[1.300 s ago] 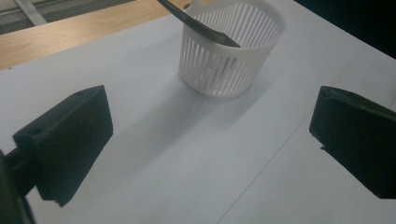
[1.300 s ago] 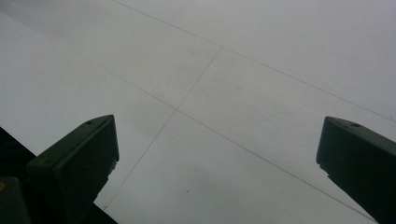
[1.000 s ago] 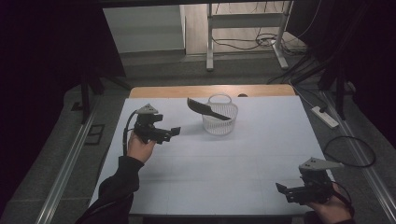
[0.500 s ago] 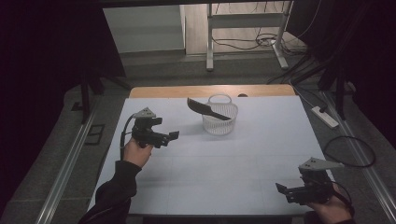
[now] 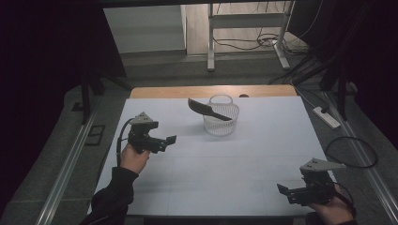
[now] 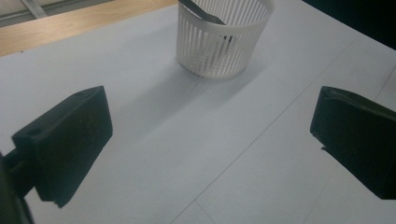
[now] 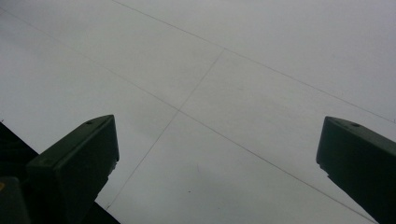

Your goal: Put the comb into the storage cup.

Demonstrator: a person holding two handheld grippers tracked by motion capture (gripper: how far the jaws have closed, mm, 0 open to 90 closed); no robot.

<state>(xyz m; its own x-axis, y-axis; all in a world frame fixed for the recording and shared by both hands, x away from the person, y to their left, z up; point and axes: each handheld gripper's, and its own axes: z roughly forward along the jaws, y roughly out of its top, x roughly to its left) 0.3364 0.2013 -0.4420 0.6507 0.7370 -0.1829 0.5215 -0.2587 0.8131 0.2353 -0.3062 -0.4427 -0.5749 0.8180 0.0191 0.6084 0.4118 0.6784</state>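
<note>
A white slotted basket point(image 5: 220, 115) stands at the back middle of the white table point(image 5: 225, 164), with a black spatula-like utensil point(image 5: 205, 108) leaning out of it to the left. In the left gripper view the basket point(image 6: 223, 37) lies ahead with the utensil point(image 6: 201, 11) inside. My left gripper point(image 5: 165, 142) hovers at the table's left, open, pointing right toward the basket, nothing between its jaws point(image 6: 210, 144). My right gripper point(image 5: 287, 193) is open near the front right corner, low over bare table point(image 7: 219, 158), holding nothing.
A wooden strip point(image 5: 211, 91) runs along the table's far edge. A black cable loop point(image 5: 352, 152) and a white power strip point(image 5: 326, 117) lie on the floor to the right. A metal frame point(image 5: 244, 28) stands beyond the table.
My left gripper has drawn back toward the left and slightly nearer the front, away from the basket. The right gripper has stayed in place.
</note>
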